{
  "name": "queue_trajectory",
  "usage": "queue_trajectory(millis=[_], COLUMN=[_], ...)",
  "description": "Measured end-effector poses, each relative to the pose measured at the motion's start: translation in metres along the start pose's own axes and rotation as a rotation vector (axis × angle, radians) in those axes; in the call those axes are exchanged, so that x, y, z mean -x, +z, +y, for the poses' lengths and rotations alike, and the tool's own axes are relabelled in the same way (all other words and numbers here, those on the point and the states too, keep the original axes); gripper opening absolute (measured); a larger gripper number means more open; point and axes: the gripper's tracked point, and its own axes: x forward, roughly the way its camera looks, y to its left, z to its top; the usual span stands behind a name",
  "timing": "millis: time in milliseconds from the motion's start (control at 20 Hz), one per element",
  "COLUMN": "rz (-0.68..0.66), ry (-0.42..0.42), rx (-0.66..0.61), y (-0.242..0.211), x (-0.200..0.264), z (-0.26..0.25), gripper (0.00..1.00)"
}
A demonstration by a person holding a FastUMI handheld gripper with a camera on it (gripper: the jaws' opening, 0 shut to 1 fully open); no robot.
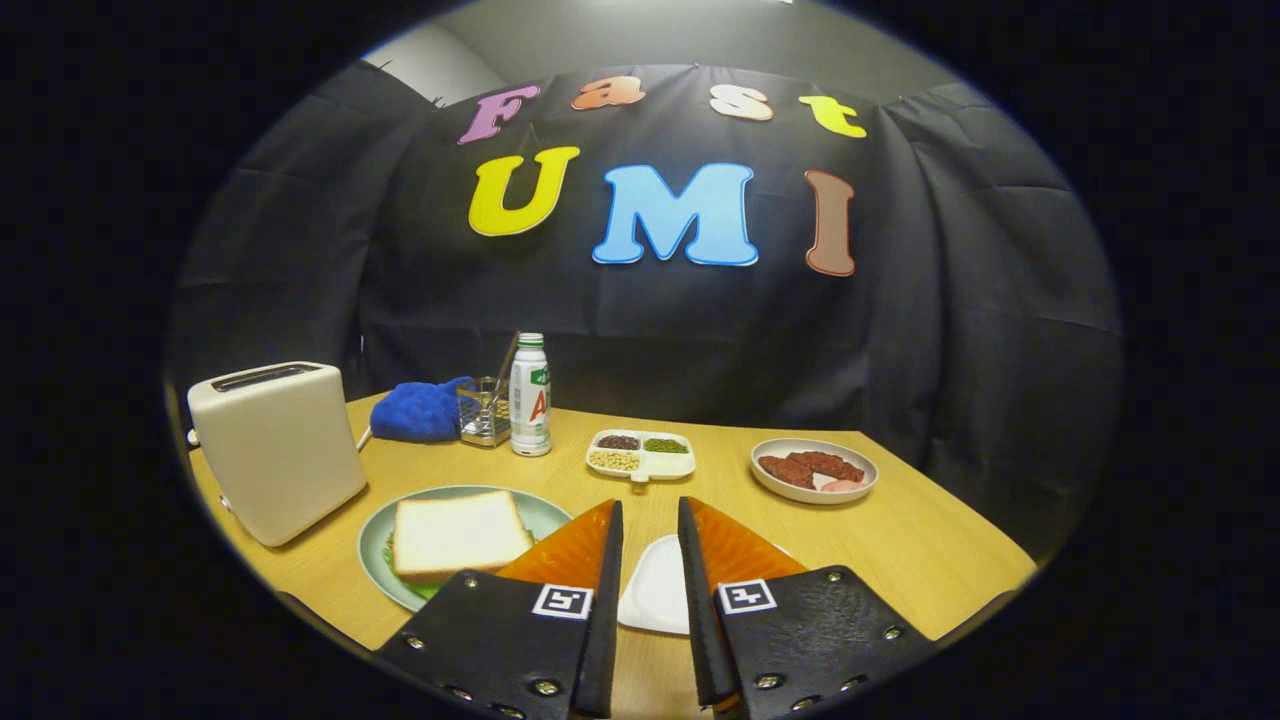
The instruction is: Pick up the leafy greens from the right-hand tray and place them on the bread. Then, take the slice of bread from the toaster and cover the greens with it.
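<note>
wooden table carries: cream toaster at the left edge; green plate just beside it; blue cloth, wire holder and white bottle in a row along the back; divided dish mid-table; round dish to the right; white tray nearest, seen between the gripper fingers, which stand apart.

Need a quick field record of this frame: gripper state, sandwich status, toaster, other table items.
hand-held gripper: open, holding nothing, above a white tray
bread slice: on green plate, left of the fingers, greens peeking from under it
toaster: left of the plate, slot contents cannot be told
further back: blue cloth, bottle, divided dish, plate of meat
</note>
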Motion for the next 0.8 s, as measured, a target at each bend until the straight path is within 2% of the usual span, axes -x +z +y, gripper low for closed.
queue_trajectory(millis=[250,450,550,700,800], rz=[-0.096,-0.079,-0.074,-0.106,-0.135], ry=[-0.008,0.007,-0.026,-0.124,-0.086], rx=[-0.006,-0.072,-0.071,-0.025,-0.025], y=[0.014,0.003,-0.002,-0.007,-0.007], x=[0.027,0.035,0.034,0.031,0.032], z=[-0.039,-0.069,-0.096,-0.149,-0.166], gripper=[0.31,0.32,0.31,0.31,0.31])
